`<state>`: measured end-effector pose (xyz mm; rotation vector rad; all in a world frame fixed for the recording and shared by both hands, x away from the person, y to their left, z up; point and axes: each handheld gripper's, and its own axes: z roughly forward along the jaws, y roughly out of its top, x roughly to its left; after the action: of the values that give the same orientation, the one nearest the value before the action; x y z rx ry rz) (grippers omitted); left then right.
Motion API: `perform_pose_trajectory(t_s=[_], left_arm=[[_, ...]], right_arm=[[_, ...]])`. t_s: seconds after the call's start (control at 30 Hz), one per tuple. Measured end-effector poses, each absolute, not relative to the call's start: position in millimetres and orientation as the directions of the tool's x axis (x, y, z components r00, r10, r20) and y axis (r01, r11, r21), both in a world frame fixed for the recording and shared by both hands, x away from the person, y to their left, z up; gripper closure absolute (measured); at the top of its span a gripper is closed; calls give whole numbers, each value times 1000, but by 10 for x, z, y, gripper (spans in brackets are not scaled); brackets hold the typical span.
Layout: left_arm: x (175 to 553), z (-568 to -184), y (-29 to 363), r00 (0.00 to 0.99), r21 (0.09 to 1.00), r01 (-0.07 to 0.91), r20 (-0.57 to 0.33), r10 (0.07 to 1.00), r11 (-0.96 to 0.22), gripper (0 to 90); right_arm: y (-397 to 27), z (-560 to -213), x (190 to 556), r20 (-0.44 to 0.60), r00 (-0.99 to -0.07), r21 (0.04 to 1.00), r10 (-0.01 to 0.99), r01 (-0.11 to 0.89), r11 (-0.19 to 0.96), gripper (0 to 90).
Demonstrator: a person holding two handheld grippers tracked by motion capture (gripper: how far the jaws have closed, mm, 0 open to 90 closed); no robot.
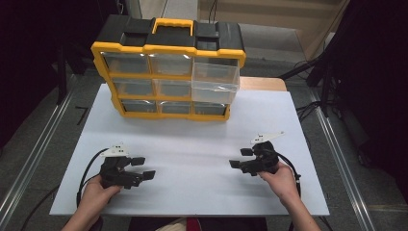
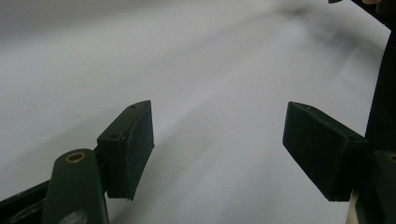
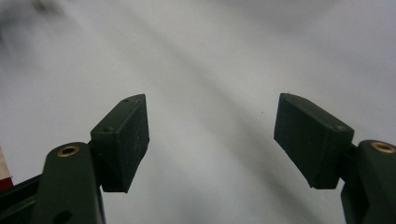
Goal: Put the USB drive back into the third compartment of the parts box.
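left gripper and right gripper both low over the white board, jaws spread wide, nothing between them, tips turned toward each other. well apart from the yellow-and-black drawer cabinet at the far edge, its clear drawer at the upper right pulled out.

White table board: smooth, matt sheet.
Yellow-and-black plastic drawer cabinet: hard, slightly glossy frame at the board's far edge.
Clear plastic drawer: glossy, see-through, in the cabinet's right column.
Left gripper, right gripper: matt black plastic.
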<state>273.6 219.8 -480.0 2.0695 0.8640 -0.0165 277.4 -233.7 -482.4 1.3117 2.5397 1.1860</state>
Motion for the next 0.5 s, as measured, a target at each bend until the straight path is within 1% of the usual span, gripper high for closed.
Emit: perform_pose_trajectory(t_s=[0.2, 0.5], left_arm=[[2735, -4797, 2205, 757, 719, 583, -310, 575, -380, 260], [2741, -4793, 2227, 752, 720, 584, -306, 584, -375, 260]], right_arm=[[-2433, -4873, 2688, 289, -636, 650, 716, 679, 341, 249], [-2645, -4973, 2525, 295, -604, 640, 740, 700, 315, 249]])
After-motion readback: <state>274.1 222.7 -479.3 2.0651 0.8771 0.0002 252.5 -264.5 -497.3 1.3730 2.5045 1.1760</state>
